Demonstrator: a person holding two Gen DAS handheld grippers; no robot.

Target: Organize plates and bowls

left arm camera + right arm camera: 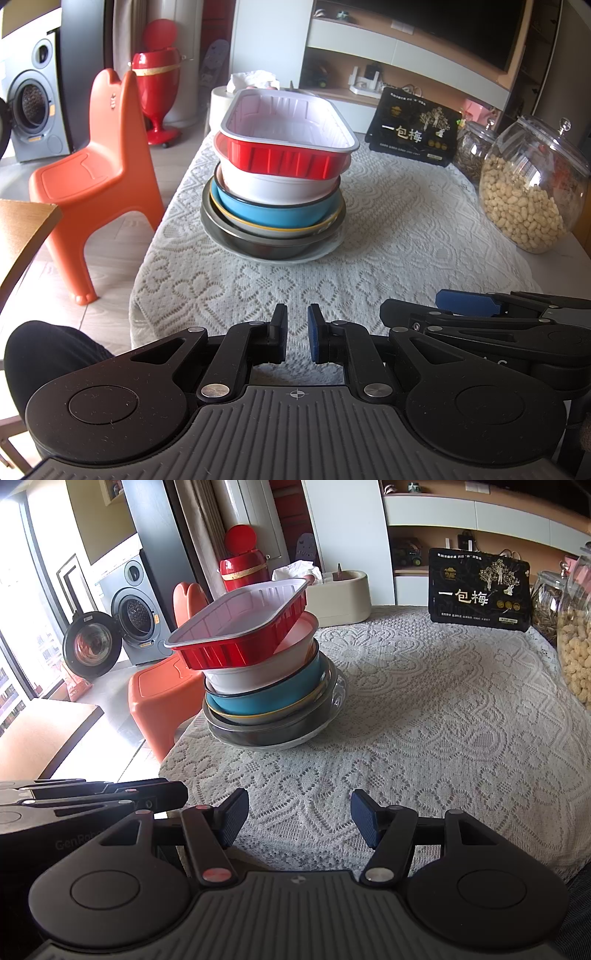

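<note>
The dishes are found gathered into one stack toward the left side of the lace-covered surface (424,709). A red rectangular tray (288,138) is seated on top, tilted when seen from the right wrist view, over a white bowl (273,184), a blue bowl (273,212), a dark metal bowl (266,245) and a pale plate (325,251) at the bottom.

The left claw (297,332) is held low at the near edge with its jaws almost together, and nothing is gripped. The right claw (299,818) is held beside it with its jaws spread wide, also empty. Both are kept well apart from the stack.

The stacking step is judged to be largely done. Next, the tilted tray would probably need to be levelled, which calls for a reach forward and a gentle grip on its rim so that the stack is not toppled.
</note>
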